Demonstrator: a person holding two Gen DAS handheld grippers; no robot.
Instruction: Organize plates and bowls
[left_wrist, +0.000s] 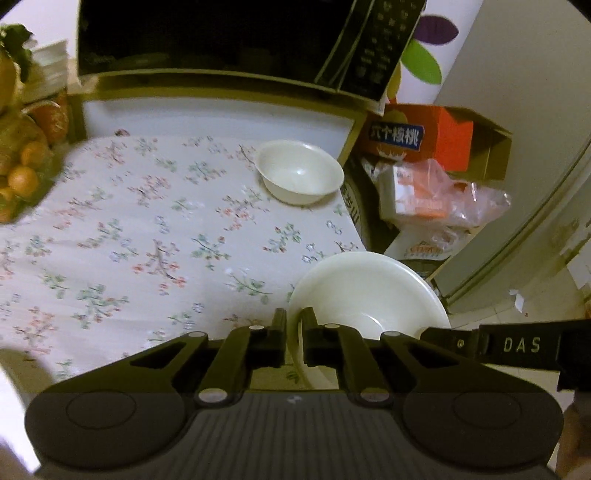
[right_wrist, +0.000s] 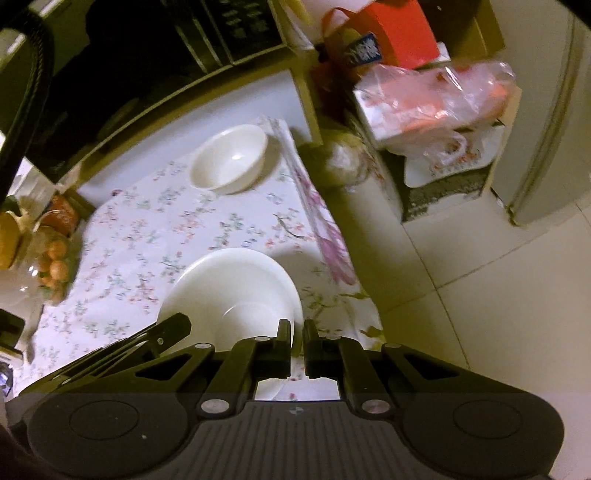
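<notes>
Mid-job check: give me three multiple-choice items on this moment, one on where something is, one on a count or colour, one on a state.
1. Where does the small bowl stand on the floral tablecloth?
A. at the far right corner, near the cloth's edge
B. inside the plate
C. beside the fruit

2. How many white dishes show?
A. one
B. two
C. four

3. How do the grippers stand at the plate?
A. both wide open above it
B. only the left one touches it
C. both pinch its rim, on opposite sides

Answers: 1 A, the bowl sits apart by the cloth's far right edge. 2 B, one bowl and one plate. 3 C, the left gripper and right gripper each have the rim between nearly shut jaws.
</notes>
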